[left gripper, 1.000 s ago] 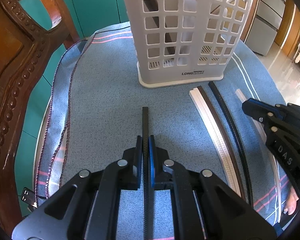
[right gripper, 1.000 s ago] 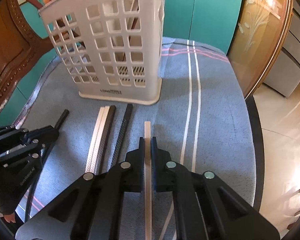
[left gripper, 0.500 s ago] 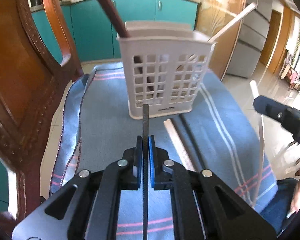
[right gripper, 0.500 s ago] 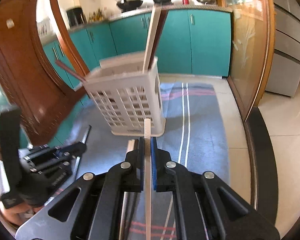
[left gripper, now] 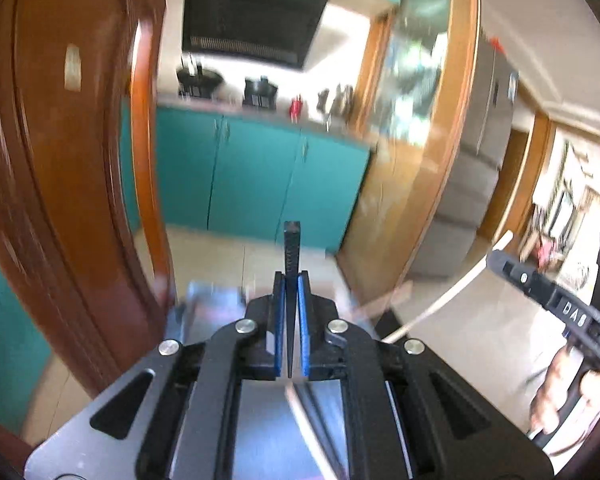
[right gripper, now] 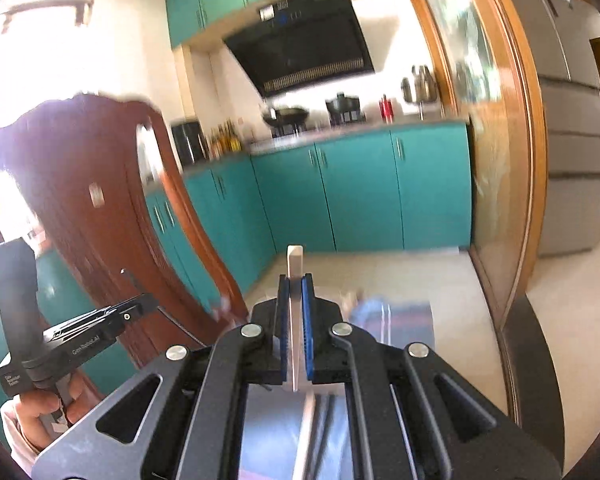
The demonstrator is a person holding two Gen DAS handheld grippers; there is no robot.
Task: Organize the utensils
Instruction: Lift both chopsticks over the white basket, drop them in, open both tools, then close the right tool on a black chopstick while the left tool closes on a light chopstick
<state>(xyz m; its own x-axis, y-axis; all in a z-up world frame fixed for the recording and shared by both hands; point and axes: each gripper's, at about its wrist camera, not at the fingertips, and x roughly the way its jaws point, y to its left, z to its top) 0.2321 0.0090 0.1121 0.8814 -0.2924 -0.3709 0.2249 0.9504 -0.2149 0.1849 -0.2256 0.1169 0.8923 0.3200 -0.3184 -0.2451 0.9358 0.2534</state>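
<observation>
My left gripper [left gripper: 291,280] is shut on a black chopstick [left gripper: 291,248] and holds it high, tilted up toward the kitchen. My right gripper [right gripper: 295,282] is shut on a white chopstick [right gripper: 295,261], also lifted and tilted up. The right gripper [left gripper: 556,304] shows in the left wrist view with its white chopstick [left gripper: 448,298] slanting down. The left gripper [right gripper: 84,334] shows in the right wrist view. The white basket is out of view. Other chopsticks [left gripper: 312,420] lie blurred on the blue cloth [left gripper: 268,440] below.
A carved wooden chair back [left gripper: 68,184] stands close on the left, also in the right wrist view [right gripper: 100,216]. Teal cabinets [right gripper: 360,188], a range hood [left gripper: 252,24] and a grey fridge [right gripper: 568,120] are behind. A wooden frame [left gripper: 432,168] is at right.
Both grippers have lifted their chopsticks off the cloth and pitched upward. The basket and the table have dropped out of view.
</observation>
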